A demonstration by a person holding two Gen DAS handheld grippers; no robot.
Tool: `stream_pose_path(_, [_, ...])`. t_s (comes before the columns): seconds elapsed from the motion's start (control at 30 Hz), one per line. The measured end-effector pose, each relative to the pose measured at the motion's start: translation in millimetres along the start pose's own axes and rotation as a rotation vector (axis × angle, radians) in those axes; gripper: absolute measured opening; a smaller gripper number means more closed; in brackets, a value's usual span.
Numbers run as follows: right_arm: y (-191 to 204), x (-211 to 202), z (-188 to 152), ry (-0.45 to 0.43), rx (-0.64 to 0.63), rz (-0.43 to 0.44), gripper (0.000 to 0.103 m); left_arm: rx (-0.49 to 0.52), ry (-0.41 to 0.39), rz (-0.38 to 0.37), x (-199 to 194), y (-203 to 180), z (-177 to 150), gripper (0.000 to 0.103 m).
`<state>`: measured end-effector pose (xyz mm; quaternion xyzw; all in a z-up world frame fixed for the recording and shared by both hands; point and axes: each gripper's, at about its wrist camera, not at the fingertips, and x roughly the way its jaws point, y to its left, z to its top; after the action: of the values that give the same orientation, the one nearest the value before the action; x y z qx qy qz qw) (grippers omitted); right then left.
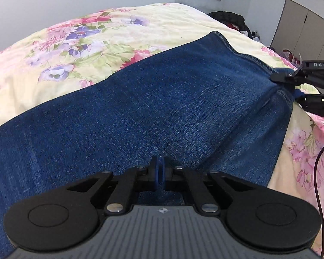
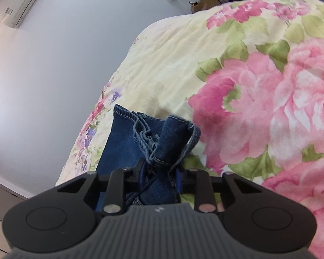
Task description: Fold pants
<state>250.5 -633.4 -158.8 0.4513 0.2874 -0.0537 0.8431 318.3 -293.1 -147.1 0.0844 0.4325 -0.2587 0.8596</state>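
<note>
Your left gripper [image 1: 161, 172] sits with its jaws pinched nearly together on a fold of the blue denim pants [image 1: 140, 112], which spread out ahead of it across the floral bedspread [image 1: 97, 43]. Your right gripper [image 2: 159, 172] clamps a bunched hem of the pants [image 2: 162, 142], with cuffs poking out past its fingers. Farther off, the legs' stitched hem reaches toward the bedspread's far edge.
</note>
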Motion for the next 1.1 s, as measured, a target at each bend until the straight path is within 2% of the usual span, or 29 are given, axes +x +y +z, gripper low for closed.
stream_pose_path(0.07, [14.2,-7.4,0.9,-0.016,-0.051,-0.011,0.019,-0.021,0.022,-0.052,-7.9,1.2,-3.2,0.001])
stream_pose_path(0.13, [32.0,-14.3,0.4,-0.036,-0.117,-0.033,0.018,0.001,0.039,-0.104,-19.3,-1.7,-10.6,0.002])
stream_pose_path(0.17, [40.6,-19.1,-0.5,-0.045,-0.148,-0.034,0.014,0.017,0.023,-0.102,-28.8,-1.3,-14.9,0.002])
stream_pose_path(0.3, [87.6,-40.9,-7.1,-0.087,-0.266,0.015,0.013,0.027,-0.026,-0.038,-71.8,26.6,-20.9,0.002])
stream_pose_path(0.47, [163.6,-61.2,-33.2,-0.112,-0.456,0.050,0.013,-0.020,-0.075,0.110,-129.6,91.0,-24.2,0.002])
stream_pose_path(0.7, [246.1,-66.2,-93.3,-0.087,-0.607,0.098,0.013,-0.082,-0.086,0.249,-190.0,166.4,-38.6,0.005])
stream_pose_path(0.93, [304.7,-34.2,-179.5,0.037,-0.716,0.160,0.013,-0.105,-0.079,0.332,-221.7,213.5,-51.7,0.005])
stream_pose_path(1.03, [318.1,-8.3,-228.7,0.142,-0.768,0.164,0.012,-0.125,-0.056,0.339,-227.9,226.9,-62.4,0.006])
stream_pose_path(1.1, [320.4,12.9,-262.2,0.235,-0.816,0.130,0.012,-0.127,-0.034,0.337,-229.5,233.7,-69.3,0.010])
